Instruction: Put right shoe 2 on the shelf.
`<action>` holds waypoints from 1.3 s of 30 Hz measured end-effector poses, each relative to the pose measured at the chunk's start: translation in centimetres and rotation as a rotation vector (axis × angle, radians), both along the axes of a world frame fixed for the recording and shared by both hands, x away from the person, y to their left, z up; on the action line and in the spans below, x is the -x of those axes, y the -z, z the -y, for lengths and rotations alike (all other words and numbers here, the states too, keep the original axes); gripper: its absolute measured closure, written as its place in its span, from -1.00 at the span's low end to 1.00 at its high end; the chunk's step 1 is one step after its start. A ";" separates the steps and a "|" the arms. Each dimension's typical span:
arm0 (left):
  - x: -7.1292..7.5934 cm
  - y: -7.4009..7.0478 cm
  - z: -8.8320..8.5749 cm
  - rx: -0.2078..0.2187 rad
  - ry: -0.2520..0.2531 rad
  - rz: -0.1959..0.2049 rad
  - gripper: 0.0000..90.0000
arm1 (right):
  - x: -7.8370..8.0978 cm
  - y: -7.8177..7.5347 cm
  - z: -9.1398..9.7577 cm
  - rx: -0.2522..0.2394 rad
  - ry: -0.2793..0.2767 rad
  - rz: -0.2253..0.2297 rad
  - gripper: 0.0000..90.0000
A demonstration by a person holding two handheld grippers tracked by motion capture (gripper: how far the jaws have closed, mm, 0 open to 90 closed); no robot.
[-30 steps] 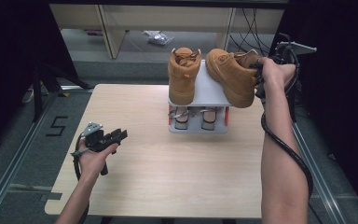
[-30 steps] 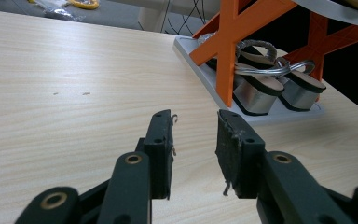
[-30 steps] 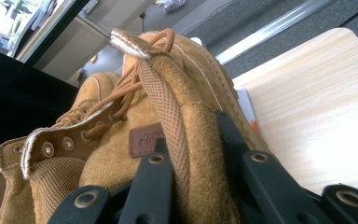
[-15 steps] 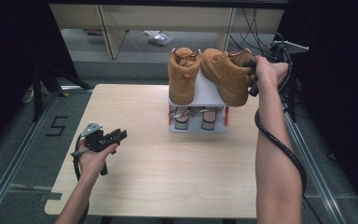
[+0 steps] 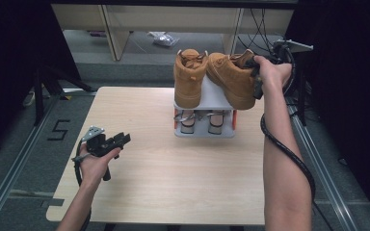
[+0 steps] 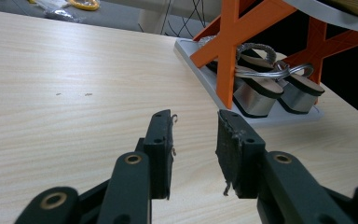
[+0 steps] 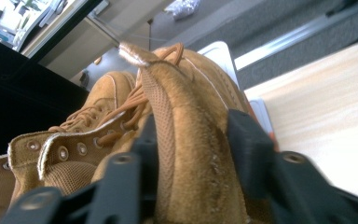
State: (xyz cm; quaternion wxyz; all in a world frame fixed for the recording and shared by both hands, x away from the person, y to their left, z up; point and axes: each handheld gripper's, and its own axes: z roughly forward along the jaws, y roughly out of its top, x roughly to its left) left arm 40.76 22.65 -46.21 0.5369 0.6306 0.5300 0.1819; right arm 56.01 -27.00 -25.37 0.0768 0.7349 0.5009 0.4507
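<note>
Two tan suede boots stand on the grey top shelf (image 5: 211, 97) of a small shoe rack at the table's far side: the left boot (image 5: 189, 79) and the right boot (image 5: 231, 79). My right gripper (image 5: 256, 73) is at the right boot's heel. In the right gripper view the boot's collar (image 7: 186, 84) stands between the jaws of that gripper (image 7: 191, 135); they have just been opening and stand open around it. My left gripper (image 5: 125, 138) (image 6: 195, 135) hovers open and empty over the table's near left.
A pair of silver-heeled sandals (image 5: 200, 120) (image 6: 261, 93) sits on the rack's lower tier between orange cross braces (image 6: 230, 42). The wooden table (image 5: 173, 183) ends near a metal rail (image 5: 313, 154) on the right. Cables trail from both grippers.
The right hand and the right boot have shifted a little to the left, closer to the other boot on the rack's top. The left hand has stayed put.
</note>
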 end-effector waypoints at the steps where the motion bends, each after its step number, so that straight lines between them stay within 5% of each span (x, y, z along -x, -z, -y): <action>1: 0.0 0.0 0.0 0.000 0.001 0.000 0.44 | 0.1 0.0 0.1 0.003 -0.014 -0.003 0.12; 2: 0.0 0.0 0.0 0.001 0.000 -0.002 0.44 | 0.2 0.0 0.2 -0.017 -0.009 0.007 0.08; 3: 0.0 0.1 0.0 0.002 0.000 -0.004 0.44 | 0.3 0.2 0.5 0.015 -0.016 0.046 0.04; 13: -0.1 0.4 0.3 -0.007 0.008 -0.008 0.44 | 2.4 -1.3 3.1 -0.001 -0.005 0.124 -0.09; 19: -0.1 0.3 0.4 -0.008 0.005 -0.009 0.44 | 4.3 -2.0 4.7 0.006 0.011 0.179 0.23; 24: -0.1 0.4 0.4 -0.008 0.006 -0.008 0.44 | 5.3 -1.7 5.7 0.026 -0.014 0.136 0.66; 29: 0.0 0.3 0.4 -0.009 0.005 -0.008 0.44 | 5.7 0.7 6.3 0.045 -0.042 0.074 0.97; 39: -0.1 0.4 0.3 -0.008 0.002 -0.009 0.44 | 6.3 6.3 5.9 0.039 -0.128 -0.086 1.00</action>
